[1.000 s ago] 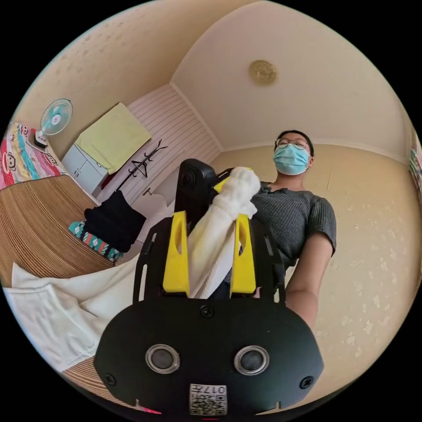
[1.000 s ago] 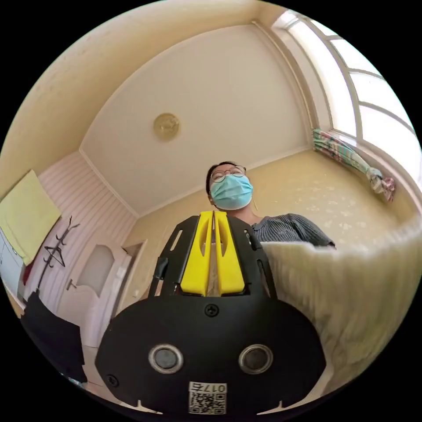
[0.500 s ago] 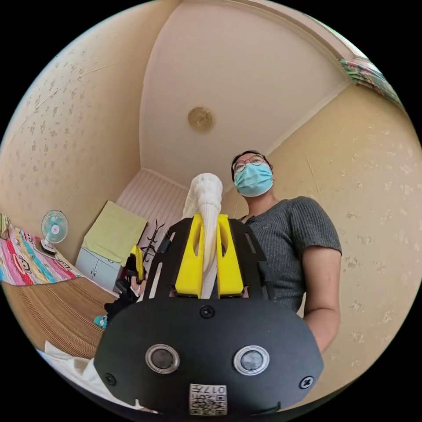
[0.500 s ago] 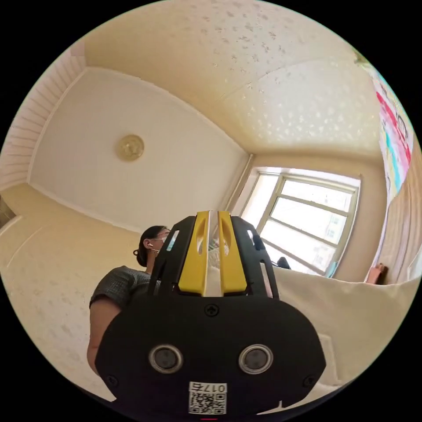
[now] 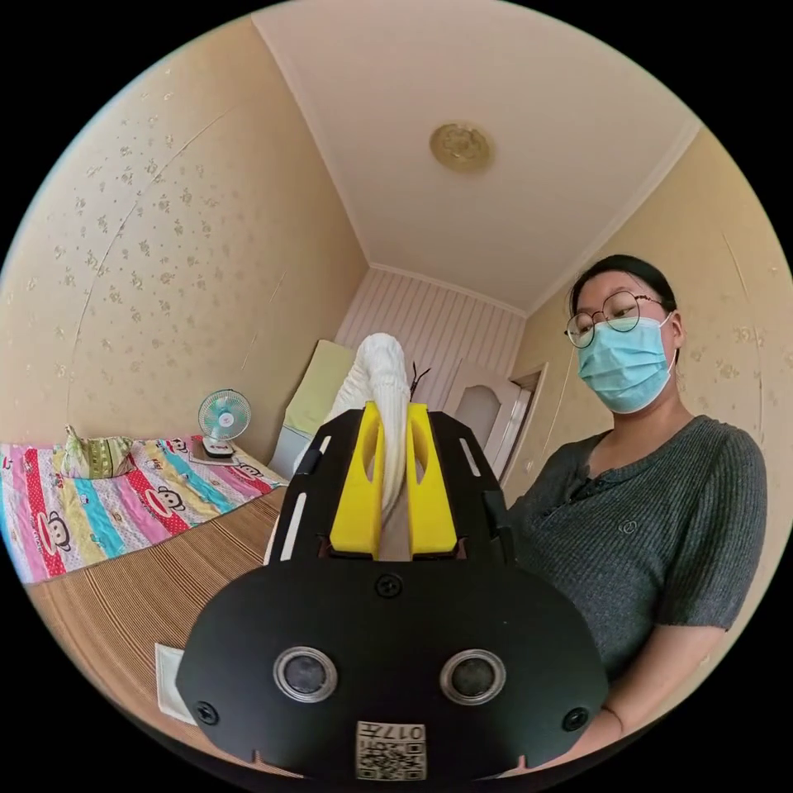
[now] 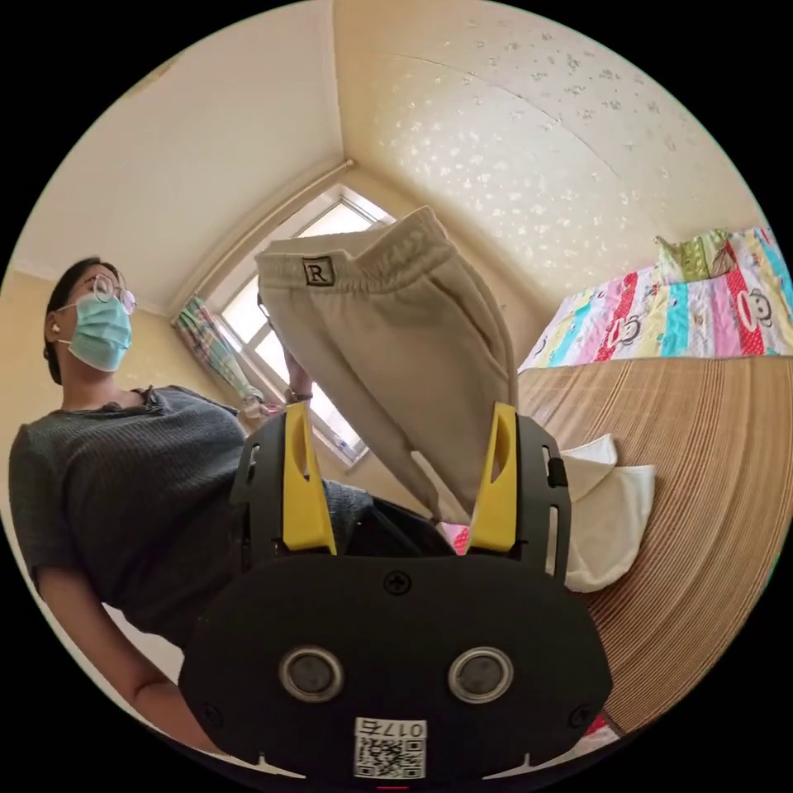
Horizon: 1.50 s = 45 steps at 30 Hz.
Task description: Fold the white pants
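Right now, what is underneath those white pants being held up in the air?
Under the white pants lies the woven mat of a bed, and their leg ends rest on it. The right gripper stands open below them and covers whatever lies directly beneath.

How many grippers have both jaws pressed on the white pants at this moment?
1. The left gripper pinches a bunch of the white pants between its closed jaws. The right gripper stands open, with the hanging pants beside one jaw.

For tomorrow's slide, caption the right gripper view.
Open right claw below lifted white pants; pant legs trail on the woven mat.
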Each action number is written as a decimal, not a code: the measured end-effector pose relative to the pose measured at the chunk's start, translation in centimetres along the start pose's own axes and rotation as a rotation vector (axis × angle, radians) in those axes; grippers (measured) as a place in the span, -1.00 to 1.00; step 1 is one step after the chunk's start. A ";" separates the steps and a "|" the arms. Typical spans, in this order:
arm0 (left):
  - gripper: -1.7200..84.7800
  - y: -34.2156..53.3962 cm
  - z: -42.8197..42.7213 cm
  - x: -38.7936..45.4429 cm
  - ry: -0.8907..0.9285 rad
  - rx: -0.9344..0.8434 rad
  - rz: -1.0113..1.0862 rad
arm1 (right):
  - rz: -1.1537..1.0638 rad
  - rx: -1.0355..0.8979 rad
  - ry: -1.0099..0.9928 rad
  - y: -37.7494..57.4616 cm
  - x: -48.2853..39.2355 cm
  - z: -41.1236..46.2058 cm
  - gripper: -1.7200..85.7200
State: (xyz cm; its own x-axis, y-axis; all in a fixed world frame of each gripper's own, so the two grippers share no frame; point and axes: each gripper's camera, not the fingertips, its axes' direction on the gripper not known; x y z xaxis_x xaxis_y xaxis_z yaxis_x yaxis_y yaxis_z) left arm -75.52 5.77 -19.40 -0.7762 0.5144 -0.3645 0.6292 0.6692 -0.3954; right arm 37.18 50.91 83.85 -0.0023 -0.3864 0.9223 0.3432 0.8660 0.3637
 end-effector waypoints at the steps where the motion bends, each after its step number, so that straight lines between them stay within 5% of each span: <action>1: -0.87 -1.0 0.7 1.3 0.037 0.002 0.021 | -0.014 0.010 0.046 -0.3 -0.5 0.6 -0.35; 7: -0.87 -5.9 0.4 8.2 0.258 0.062 0.161 | -0.092 0.002 0.090 -7.4 -2.0 4.8 -0.36; 13: -0.87 -10.8 -0.4 13.7 0.419 0.122 0.290 | -0.108 -0.357 -0.430 -13.8 -3.3 16.7 -0.48; 15: -0.87 -12.4 -1.4 14.8 0.417 0.141 0.300 | -0.151 -0.570 -0.863 -14.4 -5.8 21.6 -0.80; 20: -0.86 -17.8 -7.2 17.3 0.465 0.255 0.365 | -0.397 -0.378 -0.939 -19.0 -13.8 16.5 -0.90; 22: -0.86 -21.0 -10.5 17.6 0.333 0.332 0.325 | -0.525 -0.207 -0.957 -21.7 -17.9 11.7 -0.91; 25: -0.85 -24.0 -12.8 16.4 0.074 0.392 0.235 | -0.773 -0.166 -0.696 -23.0 -27.7 7.7 -0.91; 28: -0.85 -24.4 -14.0 12.1 -0.082 0.417 0.115 | -0.691 -0.230 -0.362 -23.7 -31.3 8.3 -0.91; 32: -0.85 -20.8 -14.6 3.7 -0.240 0.361 -0.206 | -0.239 -0.331 -0.075 -22.6 -23.1 11.1 -0.90; 36: -0.86 -11.9 -14.1 -8.1 -0.409 0.211 -0.770 | 0.445 -0.541 0.053 -16.6 -6.7 13.7 -0.90; 39: -0.86 -10.3 -12.4 -18.6 -0.315 0.068 -1.057 | 0.618 -0.686 0.158 -16.2 1.1 14.4 -0.89; 42: -0.85 -23.3 -8.7 -29.2 -0.376 -0.174 -0.960 | 0.638 -0.503 0.141 -27.0 6.1 10.9 -0.87; 45: -0.67 -42.6 -12.9 -34.5 -0.745 0.010 -0.682 | 0.384 -0.032 0.361 -41.8 5.0 2.8 -0.80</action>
State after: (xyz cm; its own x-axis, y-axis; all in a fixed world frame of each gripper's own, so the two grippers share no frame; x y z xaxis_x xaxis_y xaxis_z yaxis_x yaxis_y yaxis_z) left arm -76.05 -33.59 20.87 -0.7495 -0.4445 -0.4905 0.0638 0.6890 -0.7219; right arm 20.21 13.60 73.63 0.4511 -0.1332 0.8825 0.2847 0.9586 -0.0008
